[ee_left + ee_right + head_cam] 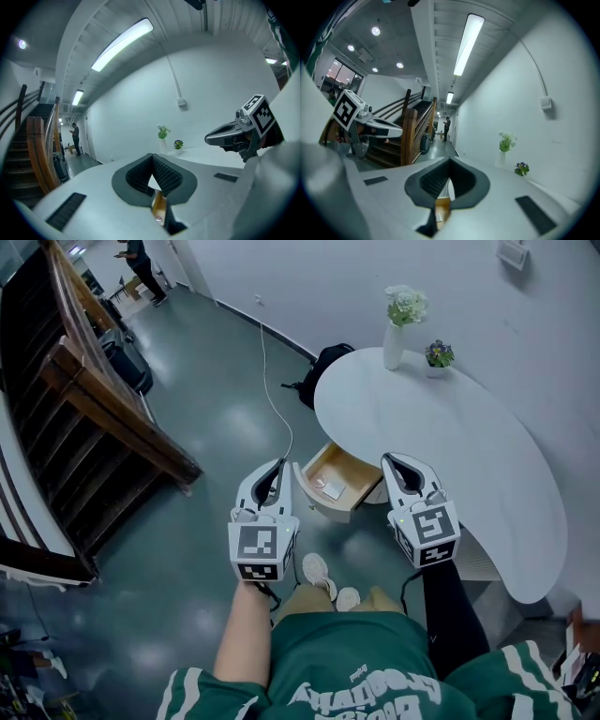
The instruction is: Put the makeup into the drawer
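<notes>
A light wooden drawer [349,468] stands pulled out from under the white round table [469,456]. Small pale makeup items [327,487] lie inside it. My left gripper [277,470] hovers left of the drawer, and my right gripper [394,465] hovers just right of it, over the table's edge. Both are shut with nothing held. In the left gripper view the pads [164,176] meet, and a strip of the drawer [158,206] shows below them. The right gripper view shows its pads [433,180] closed, with the drawer [441,206] beneath.
A white vase of flowers [397,326] and a small potted plant [437,356] stand at the table's far edge. A black bag [325,364] and a cable [272,395] lie on the floor. A wooden staircase [103,418] rises at left. A person [141,263] stands far off.
</notes>
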`<action>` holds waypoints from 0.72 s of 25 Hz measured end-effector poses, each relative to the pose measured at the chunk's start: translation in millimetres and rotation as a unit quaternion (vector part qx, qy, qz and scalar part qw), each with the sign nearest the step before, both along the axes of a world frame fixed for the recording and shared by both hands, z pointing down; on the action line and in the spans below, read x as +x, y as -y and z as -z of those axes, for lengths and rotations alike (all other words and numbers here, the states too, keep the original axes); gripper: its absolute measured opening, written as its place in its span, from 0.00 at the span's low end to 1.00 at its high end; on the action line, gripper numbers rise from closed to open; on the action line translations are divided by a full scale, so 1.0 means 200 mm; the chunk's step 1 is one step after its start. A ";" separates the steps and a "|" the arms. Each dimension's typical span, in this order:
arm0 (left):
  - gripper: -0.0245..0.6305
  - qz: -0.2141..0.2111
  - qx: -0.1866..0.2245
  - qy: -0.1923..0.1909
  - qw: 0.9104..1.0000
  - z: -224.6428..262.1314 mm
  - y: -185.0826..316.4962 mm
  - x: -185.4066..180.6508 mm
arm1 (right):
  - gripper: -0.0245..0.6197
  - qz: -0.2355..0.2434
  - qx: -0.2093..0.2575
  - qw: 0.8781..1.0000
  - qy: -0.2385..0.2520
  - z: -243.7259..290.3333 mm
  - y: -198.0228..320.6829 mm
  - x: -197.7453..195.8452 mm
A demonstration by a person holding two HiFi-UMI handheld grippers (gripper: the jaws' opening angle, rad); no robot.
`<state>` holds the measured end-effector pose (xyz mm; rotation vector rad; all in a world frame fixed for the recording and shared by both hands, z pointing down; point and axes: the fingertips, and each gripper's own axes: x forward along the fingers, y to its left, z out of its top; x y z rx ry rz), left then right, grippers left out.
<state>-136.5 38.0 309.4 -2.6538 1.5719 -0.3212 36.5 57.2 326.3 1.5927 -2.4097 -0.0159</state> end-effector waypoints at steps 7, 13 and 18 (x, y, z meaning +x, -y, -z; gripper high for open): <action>0.04 0.004 0.009 0.000 1.000 0.05 -0.07 -0.02 | 0.04 0.006 0.012 1.000 -0.005 0.06 -0.07 -0.02; 0.04 0.010 0.009 -0.001 1.000 0.05 -0.13 -0.05 | 0.04 0.013 0.014 1.000 -0.006 0.07 -0.12 -0.05; 0.04 0.012 0.007 -0.004 1.000 0.05 -0.17 -0.05 | 0.04 0.013 0.011 1.000 -0.007 0.06 -0.16 -0.05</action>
